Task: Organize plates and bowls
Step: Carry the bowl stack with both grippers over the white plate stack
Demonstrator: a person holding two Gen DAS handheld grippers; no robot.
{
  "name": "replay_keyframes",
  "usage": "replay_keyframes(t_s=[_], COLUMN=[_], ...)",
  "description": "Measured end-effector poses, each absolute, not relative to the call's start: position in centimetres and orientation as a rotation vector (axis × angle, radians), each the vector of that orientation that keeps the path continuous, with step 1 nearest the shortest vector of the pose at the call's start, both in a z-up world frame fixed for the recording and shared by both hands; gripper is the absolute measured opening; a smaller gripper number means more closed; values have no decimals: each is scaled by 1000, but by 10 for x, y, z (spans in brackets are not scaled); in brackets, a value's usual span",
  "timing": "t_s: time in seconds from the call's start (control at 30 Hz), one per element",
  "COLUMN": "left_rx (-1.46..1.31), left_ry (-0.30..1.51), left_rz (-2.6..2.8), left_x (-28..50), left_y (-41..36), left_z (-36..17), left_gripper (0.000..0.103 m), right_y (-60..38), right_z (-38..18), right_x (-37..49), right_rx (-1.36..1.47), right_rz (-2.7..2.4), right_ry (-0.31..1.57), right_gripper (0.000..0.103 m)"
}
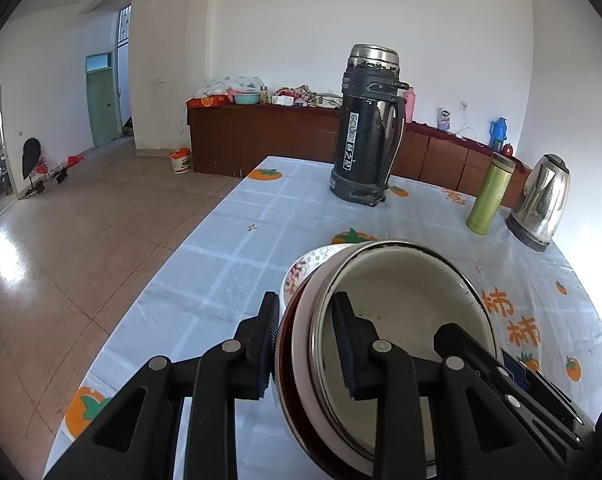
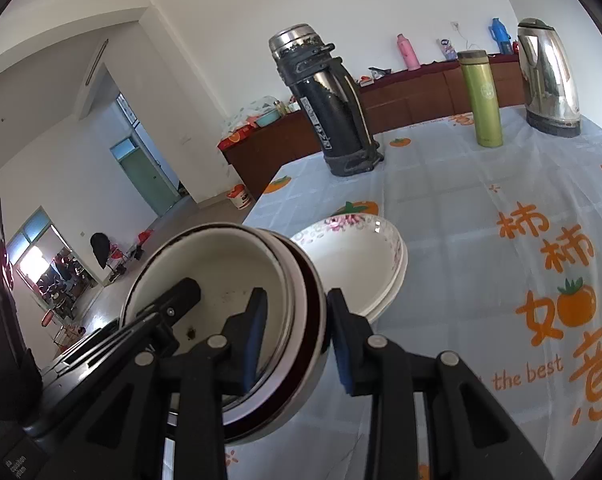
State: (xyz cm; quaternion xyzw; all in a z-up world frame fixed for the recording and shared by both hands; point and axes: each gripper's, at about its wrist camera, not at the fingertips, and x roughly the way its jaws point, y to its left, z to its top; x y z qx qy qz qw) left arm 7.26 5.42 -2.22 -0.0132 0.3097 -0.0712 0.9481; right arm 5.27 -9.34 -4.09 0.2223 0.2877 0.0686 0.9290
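A steel bowl (image 1: 405,296) with a cream inside and dark red outer wall is held tilted above the table by both grippers. My left gripper (image 1: 307,344) is shut on its left rim, one finger outside, one inside. My right gripper (image 2: 295,336) is shut on the opposite rim of the same bowl (image 2: 221,272). Each view shows the other gripper's finger inside the bowl. Behind the bowl a white plate with pink flowers (image 2: 353,260) lies on the table; in the left wrist view only its edge (image 1: 305,264) shows.
The table (image 1: 237,248) has a pale blue cloth with orange persimmons. At its far end stand a tall black thermos (image 1: 365,128), a green flask (image 1: 489,196) and a steel kettle (image 1: 541,200). The table's left edge drops to a tiled floor. A brown sideboard stands behind.
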Motion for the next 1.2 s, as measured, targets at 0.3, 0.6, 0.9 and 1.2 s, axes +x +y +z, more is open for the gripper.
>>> replay_keyframes(t_s=[0.3,0.6,0.9,1.2], left_rx=[-26,-45,-84,-100], left_ry=[635,654,677,708], left_rz=[-165,-191,-222,-231], left_x=[82,98,132,167], left_y=[42,29,16,9], left_z=[-24,-28,-39,-60], left_gripper=[30,30,30,31], right_y=[-107,-119,-131,-139], right_z=[-41,-43,-48,-68], right_x=[62,69,98,132], right_rx=[462,455,433,421], right_rz=[124,95,57,35], right_ry=[585,587,588,621], right_gripper=[32,32,32,32])
